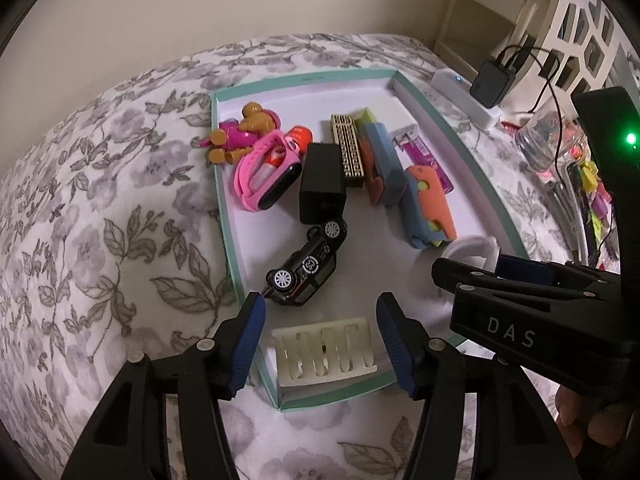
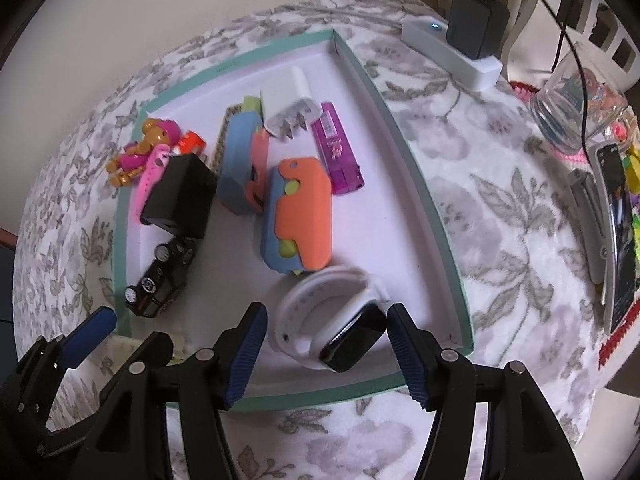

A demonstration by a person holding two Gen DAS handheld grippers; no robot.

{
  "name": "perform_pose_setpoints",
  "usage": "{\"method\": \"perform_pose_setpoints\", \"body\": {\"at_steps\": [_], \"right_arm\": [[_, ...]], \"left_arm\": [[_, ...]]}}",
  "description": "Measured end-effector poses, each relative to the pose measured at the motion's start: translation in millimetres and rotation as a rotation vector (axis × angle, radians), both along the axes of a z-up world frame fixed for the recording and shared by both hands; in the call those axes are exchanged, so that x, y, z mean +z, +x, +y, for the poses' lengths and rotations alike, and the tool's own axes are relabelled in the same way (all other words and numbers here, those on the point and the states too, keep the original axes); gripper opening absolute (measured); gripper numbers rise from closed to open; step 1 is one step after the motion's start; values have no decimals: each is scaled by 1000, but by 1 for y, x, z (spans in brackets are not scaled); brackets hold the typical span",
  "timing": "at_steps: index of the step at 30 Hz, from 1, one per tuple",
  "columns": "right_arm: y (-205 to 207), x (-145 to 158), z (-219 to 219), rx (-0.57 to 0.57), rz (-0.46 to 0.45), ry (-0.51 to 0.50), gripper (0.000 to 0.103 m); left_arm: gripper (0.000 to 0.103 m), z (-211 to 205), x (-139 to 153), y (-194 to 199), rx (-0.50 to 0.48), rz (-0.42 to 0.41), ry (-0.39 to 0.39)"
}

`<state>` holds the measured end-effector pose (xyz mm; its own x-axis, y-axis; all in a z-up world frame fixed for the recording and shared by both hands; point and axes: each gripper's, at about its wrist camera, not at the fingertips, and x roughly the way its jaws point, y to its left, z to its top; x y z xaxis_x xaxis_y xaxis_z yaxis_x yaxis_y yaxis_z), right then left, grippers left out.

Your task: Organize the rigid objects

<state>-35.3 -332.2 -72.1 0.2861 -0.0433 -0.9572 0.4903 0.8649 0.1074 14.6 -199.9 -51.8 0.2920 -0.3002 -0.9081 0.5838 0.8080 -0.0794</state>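
My right claw gapes around the white smartwatch in the teal tray's near corner; my left claw spreads over the ribbed holder beside the toy car.

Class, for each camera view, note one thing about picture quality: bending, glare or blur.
Left wrist view: the tray edges bow outward, corners go black, the green light flares. Right wrist view: same bending; the white watch looks soft.

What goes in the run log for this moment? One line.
left gripper: open over soap dish | right gripper: open around white watch | tray
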Motion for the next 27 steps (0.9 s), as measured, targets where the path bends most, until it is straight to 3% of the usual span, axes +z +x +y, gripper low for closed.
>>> {"method": "perform_pose_setpoints", "body": {"at_steps": [9, 14, 17, 20, 23, 24, 27], "right_arm": [[0, 36, 7, 18, -98, -52, 72], [0, 42, 11, 24, -113, -69, 72], [-1, 40, 14, 35, -108, -76, 80], [-1, 40, 18, 49, -116, -86, 85], [-2, 41, 23, 61, -128, -89, 93], [-2, 41, 25, 63, -131, -90, 102], [-2, 42, 30, 75, -138, -95, 103]], "left_arm": [[60, 17, 21, 8, 59, -19, -64], [60, 37, 25, 17, 137, -32, -72], [61, 52, 23, 25, 194, -35, -66], [96, 65, 24, 30, 247, -51, -60], [96, 78, 27, 33, 288, -78, -49], [96, 83, 28, 34, 300, -84, -46], [96, 93, 29, 36, 329, -84, -40]]}}
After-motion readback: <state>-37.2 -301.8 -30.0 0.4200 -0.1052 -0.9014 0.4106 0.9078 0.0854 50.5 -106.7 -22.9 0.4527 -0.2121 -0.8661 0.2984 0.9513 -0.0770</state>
